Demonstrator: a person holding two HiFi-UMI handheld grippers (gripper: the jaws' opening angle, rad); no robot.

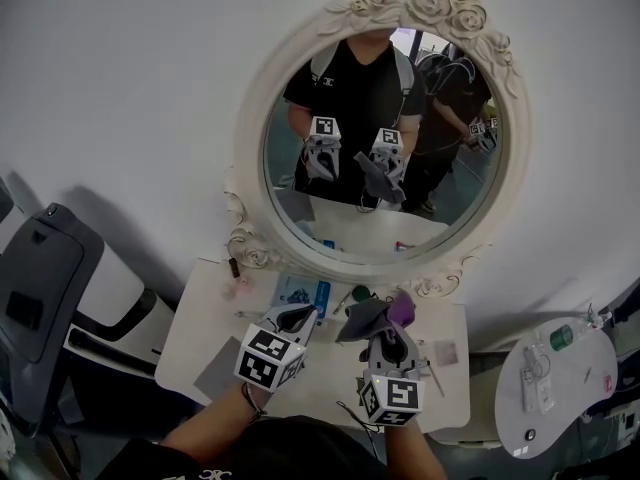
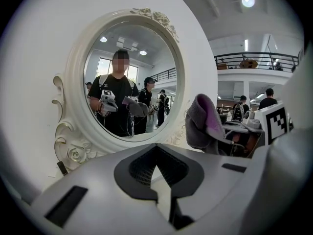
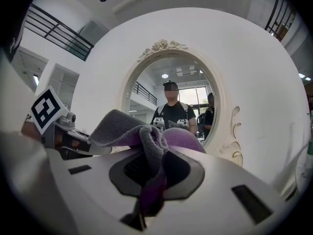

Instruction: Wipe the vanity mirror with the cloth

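Note:
The oval vanity mirror (image 1: pixel 390 148) in a white carved frame (image 1: pixel 250 138) hangs on the wall above the table. My right gripper (image 1: pixel 385 330) is shut on a grey and purple cloth (image 1: pixel 375 315), held above the table just below the mirror's lower rim. In the right gripper view the cloth (image 3: pixel 142 136) bunches over the jaws, with the mirror (image 3: pixel 171 102) straight ahead. My left gripper (image 1: pixel 293 317) is beside it on the left, jaws together and empty. From the left gripper view the mirror (image 2: pixel 142 82) stands ahead and the cloth (image 2: pixel 203 124) is to the right.
A white vanity table (image 1: pixel 205 318) under the mirror carries a blue packet (image 1: pixel 300 293), a grey pad (image 1: pixel 215 373), a small dark bottle (image 1: pixel 234 266) and other small items. A grey chair (image 1: pixel 50 288) stands at left, a round white side table (image 1: pixel 590 353) at right.

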